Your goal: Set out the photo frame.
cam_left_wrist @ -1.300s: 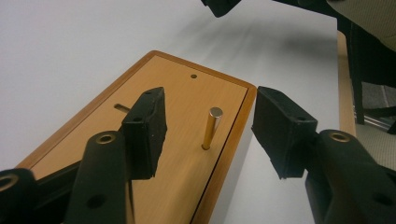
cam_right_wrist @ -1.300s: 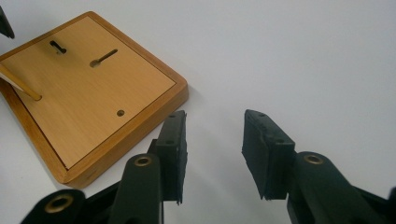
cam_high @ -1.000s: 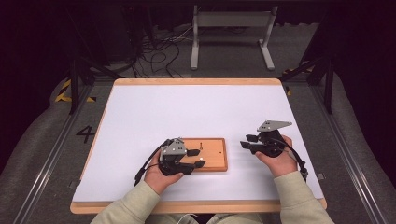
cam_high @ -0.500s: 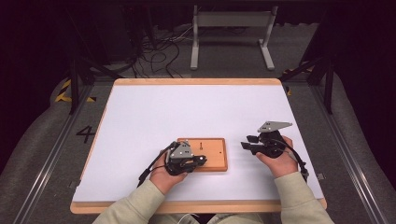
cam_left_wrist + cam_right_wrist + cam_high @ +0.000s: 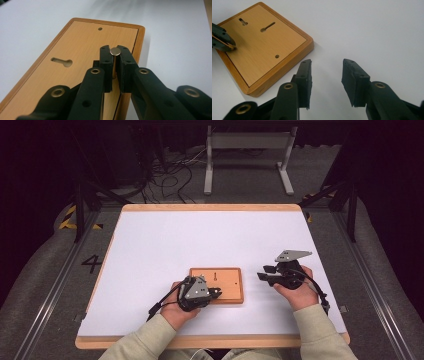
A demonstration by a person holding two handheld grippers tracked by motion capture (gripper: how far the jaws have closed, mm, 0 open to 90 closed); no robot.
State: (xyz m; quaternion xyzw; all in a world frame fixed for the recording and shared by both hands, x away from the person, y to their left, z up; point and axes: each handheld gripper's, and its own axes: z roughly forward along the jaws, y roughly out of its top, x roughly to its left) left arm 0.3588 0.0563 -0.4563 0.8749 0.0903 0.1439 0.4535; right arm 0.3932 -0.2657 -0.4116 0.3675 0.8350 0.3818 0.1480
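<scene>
A flat wooden board [image 5: 227, 276] with keyhole slots lies on the white table near the front edge. My left gripper [image 5: 216, 293] reaches over the board's near left corner. In the left gripper view the left gripper [image 5: 115, 62] is shut on a thin brass pin [image 5: 115, 51] that stands upright on the board [image 5: 82, 45] close to its edge. My right gripper [image 5: 263, 272] hovers to the right of the board, apart from it. In the right gripper view the right gripper [image 5: 325, 75] is open over bare table with nothing between its jaws, beside the board [image 5: 262, 47].
The white table top [image 5: 200, 240] has a wooden rim. A keyhole slot [image 5: 62, 62] and a small hole [image 5: 100, 28] mark the board's face. A metal stand [image 5: 247, 155] and cables [image 5: 170, 175] lie on the floor behind the table.
My left gripper has rolled and settled slightly toward the board's near left corner. The right gripper has stayed where it was, still open.
</scene>
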